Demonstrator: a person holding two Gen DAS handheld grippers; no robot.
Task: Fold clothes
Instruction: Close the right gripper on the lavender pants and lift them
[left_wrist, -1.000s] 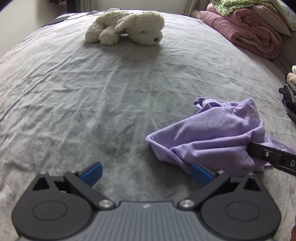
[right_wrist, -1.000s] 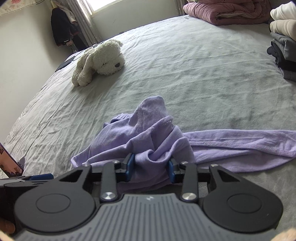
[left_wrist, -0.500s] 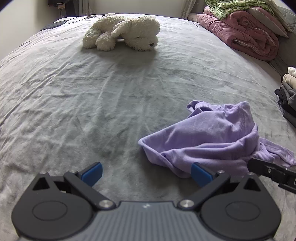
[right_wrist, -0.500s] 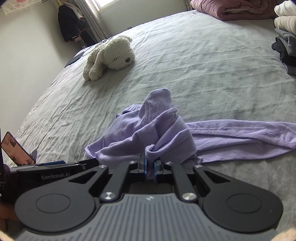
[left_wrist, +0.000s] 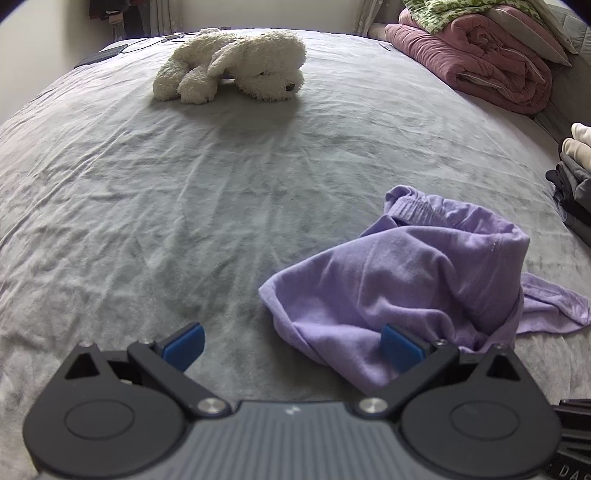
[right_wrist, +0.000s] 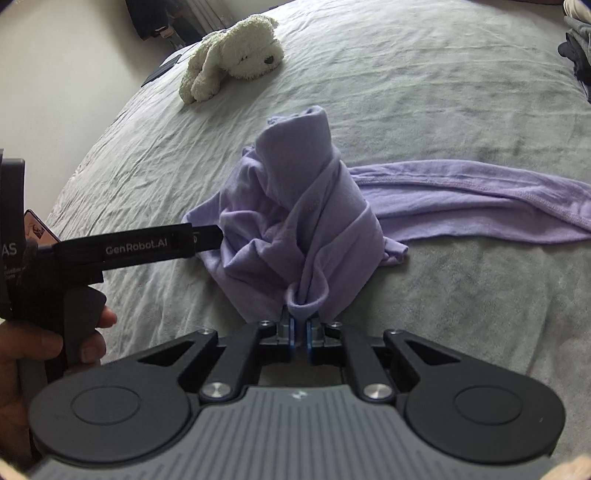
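R gripper (right_wrist: 299, 328) nearest: jaws have just been closing, now pinched tight on a bunched fold of the purple garment (right_wrist: 295, 221), which is pulled up into a peak, one long part trailing flat to the right on the grey bed (left_wrist: 184, 221). L gripper (left_wrist: 291, 345) sits low w/ jaws wide apart, nothing gripped; its right blue pad is at the garment's near edge. Person's hand (right_wrist: 40, 347) holds its handle. Farther back: white plush dog (left_wrist: 236, 64), pink quilt (left_wrist: 480, 62), folded clothes stack (left_wrist: 574, 184).
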